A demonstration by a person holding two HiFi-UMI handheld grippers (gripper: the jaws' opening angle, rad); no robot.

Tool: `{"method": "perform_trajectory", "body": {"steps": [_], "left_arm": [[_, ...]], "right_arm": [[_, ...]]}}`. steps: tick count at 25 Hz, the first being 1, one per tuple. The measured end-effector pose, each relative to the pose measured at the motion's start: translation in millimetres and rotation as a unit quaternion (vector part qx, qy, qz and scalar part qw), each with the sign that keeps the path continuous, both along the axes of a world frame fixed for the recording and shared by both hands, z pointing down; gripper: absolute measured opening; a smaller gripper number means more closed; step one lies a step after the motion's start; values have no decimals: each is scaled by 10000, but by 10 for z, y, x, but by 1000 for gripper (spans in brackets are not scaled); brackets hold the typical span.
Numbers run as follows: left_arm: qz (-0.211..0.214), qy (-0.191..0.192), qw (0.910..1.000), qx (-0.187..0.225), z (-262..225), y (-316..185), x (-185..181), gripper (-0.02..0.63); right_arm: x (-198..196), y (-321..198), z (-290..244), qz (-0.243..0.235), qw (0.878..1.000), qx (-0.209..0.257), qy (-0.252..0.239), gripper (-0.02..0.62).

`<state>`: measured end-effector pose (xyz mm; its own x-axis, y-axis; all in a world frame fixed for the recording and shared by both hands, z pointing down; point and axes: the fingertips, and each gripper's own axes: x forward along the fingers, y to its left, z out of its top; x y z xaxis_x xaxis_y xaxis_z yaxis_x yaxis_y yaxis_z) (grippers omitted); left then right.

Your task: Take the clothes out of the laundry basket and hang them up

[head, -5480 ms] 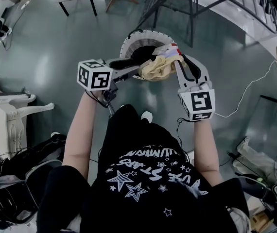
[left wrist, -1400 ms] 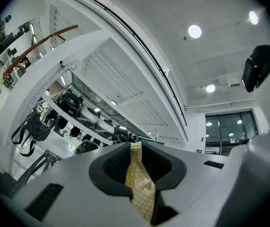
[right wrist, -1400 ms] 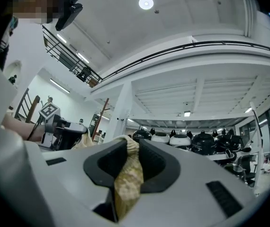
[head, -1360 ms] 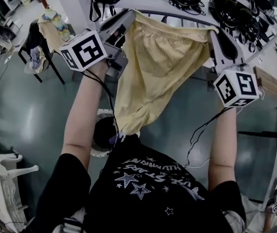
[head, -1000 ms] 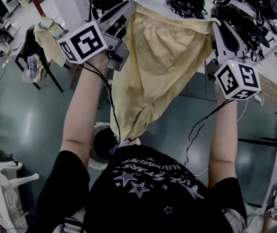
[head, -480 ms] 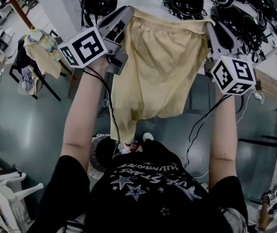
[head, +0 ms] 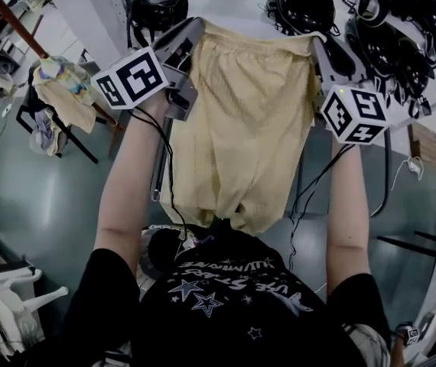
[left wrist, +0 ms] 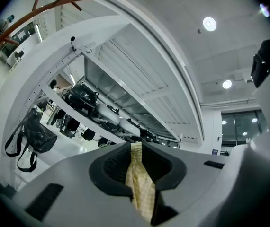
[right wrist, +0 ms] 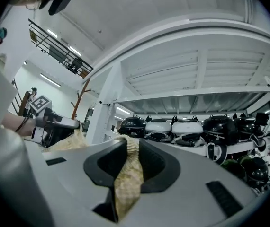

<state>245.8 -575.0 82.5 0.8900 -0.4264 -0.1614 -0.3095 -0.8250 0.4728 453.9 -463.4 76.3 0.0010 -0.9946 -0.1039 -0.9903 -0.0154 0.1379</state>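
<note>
Though glossy, teal floor [head: 34, 205] under yellow shorts [head: 248, 121]

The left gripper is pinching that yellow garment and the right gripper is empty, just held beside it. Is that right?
Not quite: the right gripper is not empty. The right gripper view shows its jaws shut on the yellow garment too. The left gripper does pinch it, as you say.

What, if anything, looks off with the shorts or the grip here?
Nothing stands out. The yellow shorts hang flat and spread out, with the waistband roughly level. One corner is pinched in the left tool and the other in the right tool. No tear or stain shows.
</note>
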Motion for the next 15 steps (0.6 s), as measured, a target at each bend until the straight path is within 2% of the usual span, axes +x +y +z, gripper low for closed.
{"method": "perform_trajectory", "body": {"steps": [9, 15], "left_arm": [[-388, -413, 9984, -84, 315, -744, 408, 83], [-602, -1016, 9929, -120, 735, -1190, 605, 83]], "right_arm": [[427, -807, 376, -137, 9994, -265, -185, 86], [577, -1264, 764, -209, 9977, -613, -204, 86]]}}
